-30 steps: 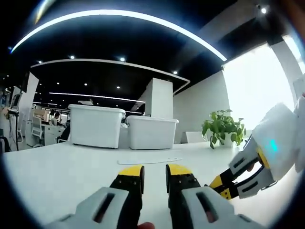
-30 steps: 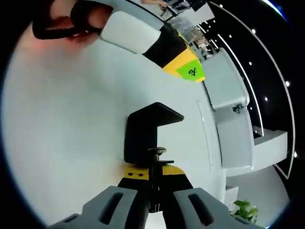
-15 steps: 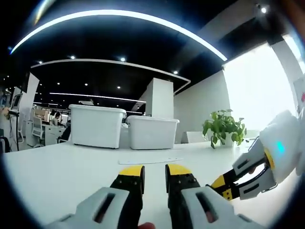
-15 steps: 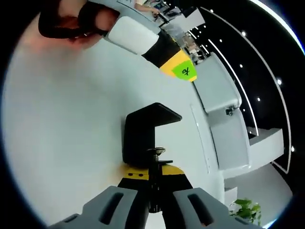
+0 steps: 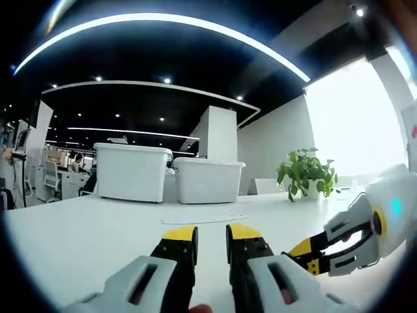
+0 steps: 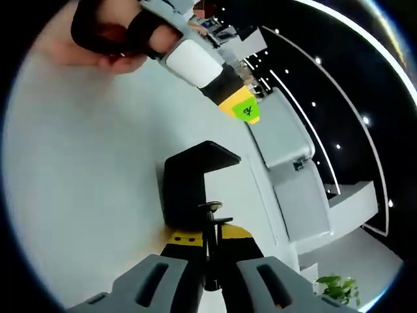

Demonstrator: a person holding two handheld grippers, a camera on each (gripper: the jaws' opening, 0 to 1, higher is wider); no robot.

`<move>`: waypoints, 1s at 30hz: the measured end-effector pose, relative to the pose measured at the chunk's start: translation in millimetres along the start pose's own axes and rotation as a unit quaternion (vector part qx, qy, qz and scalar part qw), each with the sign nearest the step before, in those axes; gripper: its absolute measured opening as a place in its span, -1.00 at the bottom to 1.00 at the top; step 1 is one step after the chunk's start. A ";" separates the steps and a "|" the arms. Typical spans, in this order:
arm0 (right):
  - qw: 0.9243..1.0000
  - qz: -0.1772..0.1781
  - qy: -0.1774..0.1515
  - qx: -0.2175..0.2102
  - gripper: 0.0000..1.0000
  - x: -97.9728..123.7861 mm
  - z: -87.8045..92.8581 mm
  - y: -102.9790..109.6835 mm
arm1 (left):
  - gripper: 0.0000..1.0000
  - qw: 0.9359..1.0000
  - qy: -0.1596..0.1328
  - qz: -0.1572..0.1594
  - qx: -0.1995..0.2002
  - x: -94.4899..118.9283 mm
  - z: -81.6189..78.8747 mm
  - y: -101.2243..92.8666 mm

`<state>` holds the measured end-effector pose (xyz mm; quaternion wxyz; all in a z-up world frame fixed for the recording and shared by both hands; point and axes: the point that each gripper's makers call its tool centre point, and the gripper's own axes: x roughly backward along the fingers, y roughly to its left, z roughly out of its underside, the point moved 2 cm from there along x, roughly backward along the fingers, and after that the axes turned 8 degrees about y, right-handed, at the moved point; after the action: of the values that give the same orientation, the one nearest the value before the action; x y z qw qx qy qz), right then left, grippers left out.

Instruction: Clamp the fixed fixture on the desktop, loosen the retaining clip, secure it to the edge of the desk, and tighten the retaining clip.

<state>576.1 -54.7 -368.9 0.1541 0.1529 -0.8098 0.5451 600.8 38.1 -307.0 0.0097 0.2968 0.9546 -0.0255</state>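
A black C-shaped clamp fixture (image 6: pixel 194 179) lies on the white desk (image 6: pixel 85 195) in the right gripper view. Its screw (image 6: pixel 210 215) points back at me. My right gripper (image 6: pixel 210 236) is shut on that screw, yellow tips on either side. The left gripper (image 6: pixel 238 108), with a green label, comes in from the top, held by a hand (image 6: pixel 107 36), apart from the clamp. In the left gripper view my left gripper (image 5: pixel 212 233) hovers low over the desk (image 5: pixel 78 228), jaws a narrow gap apart with nothing between. The right gripper (image 5: pixel 307 255) enters at lower right.
Two white lidded bins (image 5: pixel 130 171) (image 5: pixel 207 181) stand at the desk's far side, with a potted plant (image 5: pixel 305 175) to their right. A thin flat strip (image 5: pixel 202 220) lies on the desk before the bins. An office with desks lies beyond at the left.
In the left gripper view the right gripper has slid lower and to the right. The right gripper view has rolled a little; the clamp stays held and the left gripper stays put.
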 end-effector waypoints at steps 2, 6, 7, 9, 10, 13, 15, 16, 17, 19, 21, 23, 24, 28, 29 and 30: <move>1.000 0.007 -0.007 -0.013 -0.91 -0.2 -0.3 -0.9 | -0.65 1.000 0.000 0.000 -0.001 -0.1 0.1 0.1; 0.997 0.011 -0.031 -0.065 -0.92 1.9 -1.1 -7.2 | -0.65 1.000 -0.001 -0.002 -0.001 -0.3 -0.3 1.2; 0.996 0.011 -0.034 -0.078 -0.92 2.9 -0.3 -9.1 | -0.65 1.000 -0.001 -0.003 -0.001 -0.3 -0.3 1.4; 0.994 0.012 -0.040 -0.104 -0.92 2.9 1.2 -12.4 | -0.65 1.000 -0.001 -0.004 0.000 -0.3 -0.5 2.0; 0.992 0.013 -0.042 -0.117 -0.92 2.8 2.4 -13.9 | -0.65 1.000 -0.001 -0.004 0.000 -0.4 -0.5 2.2; 0.987 0.009 -0.058 -0.151 -0.93 3.4 3.9 -17.7 | -0.65 1.000 -0.001 -0.005 -0.001 -0.2 -0.5 2.5; 0.976 0.005 -0.074 -0.204 -0.93 4.5 6.8 -21.6 | -0.65 1.000 -0.001 -0.005 -0.001 -0.1 -0.5 2.5; 0.971 0.000 -0.088 -0.221 -0.93 5.9 6.5 -23.4 | -0.65 1.000 -0.001 -0.004 -0.002 0.1 -0.4 2.0; 0.965 -0.010 -0.101 -0.244 -0.93 7.1 6.6 -23.7 | -0.65 1.000 -0.001 -0.003 -0.003 0.1 -0.5 1.3; 0.954 -0.016 -0.110 -0.278 -0.93 8.6 11.3 -26.9 | -0.65 1.000 0.001 -0.001 -0.007 -0.5 0.1 -0.4; 0.951 -0.015 -0.110 -0.287 -0.94 9.9 15.8 -28.1 | -0.65 1.000 0.001 0.000 -0.010 -0.9 0.3 -1.1; 0.949 -0.018 -0.113 -0.294 -0.93 9.9 17.7 -29.7 | -0.65 1.000 0.001 0.000 -0.010 -1.2 0.3 -1.0; 0.946 -0.019 -0.114 -0.302 -0.94 10.2 18.1 -31.7 | -0.65 1.000 0.001 -0.001 -0.010 -1.4 0.3 -0.7; 0.943 -0.017 -0.122 -0.310 -0.94 11.0 17.3 -32.3 | -0.65 1.000 0.001 -0.002 -0.009 -1.5 0.2 0.1; 0.942 -0.020 -0.122 -0.311 -0.94 10.7 17.4 -32.0 | -0.65 1.000 0.000 -0.002 -0.009 -1.5 0.2 0.1; 0.942 -0.021 -0.121 -0.312 -0.94 11.1 17.3 -31.3 | -0.65 1.000 0.000 -0.002 -0.010 -1.5 0.3 0.2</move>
<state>577.6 -82.9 -344.4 0.1065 0.1794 -0.9483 0.2393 602.2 37.3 -307.3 0.0122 0.2949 0.9553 -0.0161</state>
